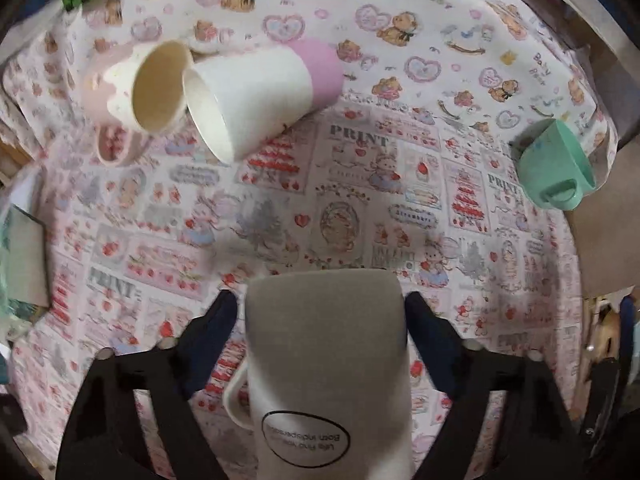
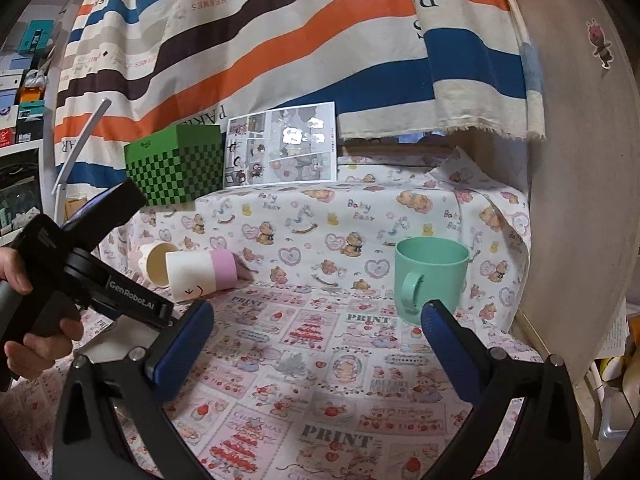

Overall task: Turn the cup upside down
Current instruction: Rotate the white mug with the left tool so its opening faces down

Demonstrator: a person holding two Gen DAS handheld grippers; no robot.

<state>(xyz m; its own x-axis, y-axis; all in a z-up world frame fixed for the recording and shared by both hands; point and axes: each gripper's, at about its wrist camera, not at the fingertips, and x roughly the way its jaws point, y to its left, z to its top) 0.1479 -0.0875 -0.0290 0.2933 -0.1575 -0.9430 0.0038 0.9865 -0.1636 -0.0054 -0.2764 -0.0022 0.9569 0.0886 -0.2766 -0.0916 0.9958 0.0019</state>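
Left gripper point(image 1: 322, 304), at 6 o'clock in its own view, is clamped on a grey ceramic mug with an oval printed label point(image 1: 326, 360), held above the patterned tablecloth point(image 1: 360, 184). At 10 o'clock a cream-and-pink cup point(image 1: 132, 88) and a white-and-pink tumbler point(image 1: 260, 92) lie touching. A mint-green plastic mug point(image 1: 554, 164) sits at 3 o'clock. Right gripper point(image 2: 316, 320) is spread wide, holding nothing.

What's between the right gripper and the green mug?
Only bare printed cloth, seen in the right wrist view. The right gripper is open, and the green mug stands upright just past its right finger.
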